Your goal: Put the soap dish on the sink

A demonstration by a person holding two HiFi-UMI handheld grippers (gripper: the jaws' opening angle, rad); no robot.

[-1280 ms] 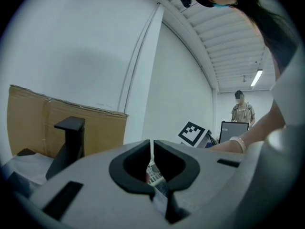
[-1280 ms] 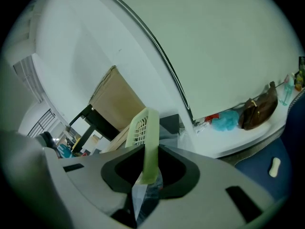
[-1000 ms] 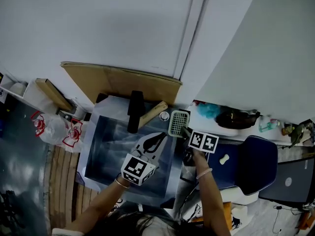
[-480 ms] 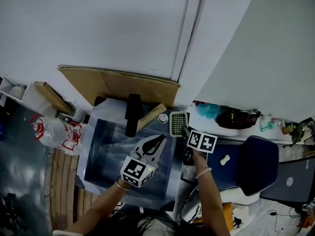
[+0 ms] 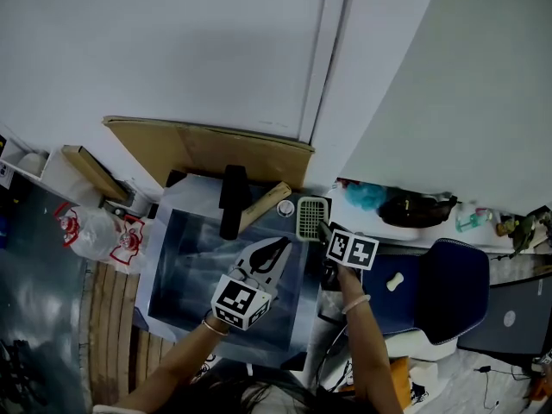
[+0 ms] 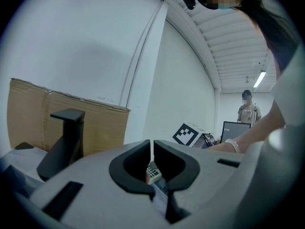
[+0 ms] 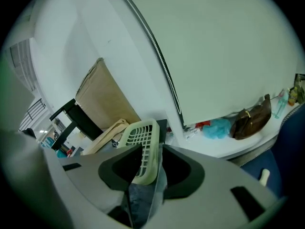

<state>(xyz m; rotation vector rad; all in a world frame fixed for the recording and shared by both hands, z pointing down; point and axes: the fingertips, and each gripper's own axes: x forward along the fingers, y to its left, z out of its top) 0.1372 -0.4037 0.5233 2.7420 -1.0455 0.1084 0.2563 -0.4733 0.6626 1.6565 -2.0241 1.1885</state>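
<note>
Right claw [image 7: 151, 148]: you are opening it around the soap dish [image 7: 143, 142], at the sink's [image 5: 194, 266] far right corner.
Left claw [image 6: 152, 147]: yours is pinched narrow.

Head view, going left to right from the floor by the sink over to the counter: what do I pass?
plastic bag → faucet → soap dish → blue puff → brown bag
</note>
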